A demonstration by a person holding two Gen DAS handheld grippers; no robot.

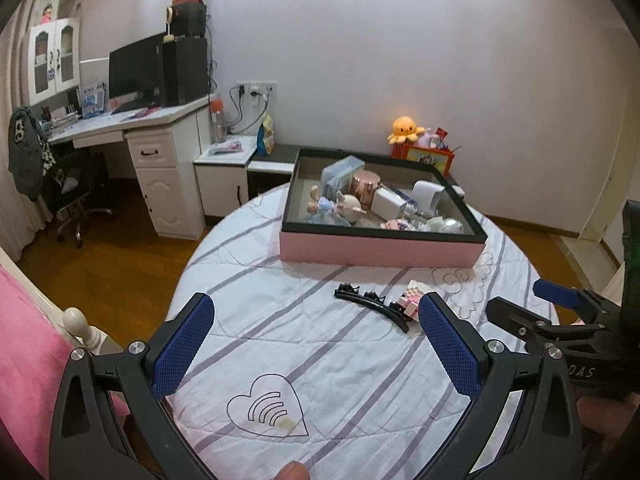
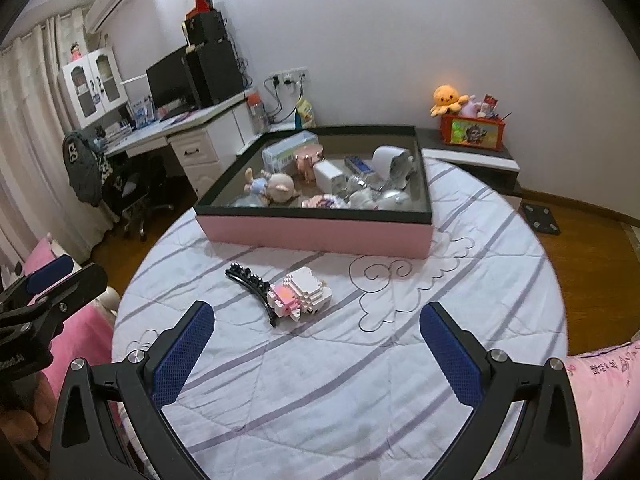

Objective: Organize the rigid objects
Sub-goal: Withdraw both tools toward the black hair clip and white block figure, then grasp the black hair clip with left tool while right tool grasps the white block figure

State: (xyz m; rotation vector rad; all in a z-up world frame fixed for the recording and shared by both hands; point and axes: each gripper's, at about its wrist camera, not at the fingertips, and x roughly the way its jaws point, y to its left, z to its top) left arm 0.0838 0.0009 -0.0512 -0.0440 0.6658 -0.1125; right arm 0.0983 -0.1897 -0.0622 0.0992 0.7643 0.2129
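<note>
Hovering over the striped bed cover (image 2: 360,380), left gripper (image 1: 316,344) and right gripper (image 2: 316,344) both gape wide, holding nothing. Black hair clip (image 2: 252,286) touches pink block figure (image 2: 302,294) mid-cover; pink tray (image 2: 320,234) of objects sits near the far edge.

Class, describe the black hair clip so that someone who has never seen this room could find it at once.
Find the pink box with the black rim on the striped bed cover. Just in front of it, outside the box, two things lie side by side on the cover. The hair clip is the long, thin, black one; its neighbour is a chunky pink and white brick toy.
</note>
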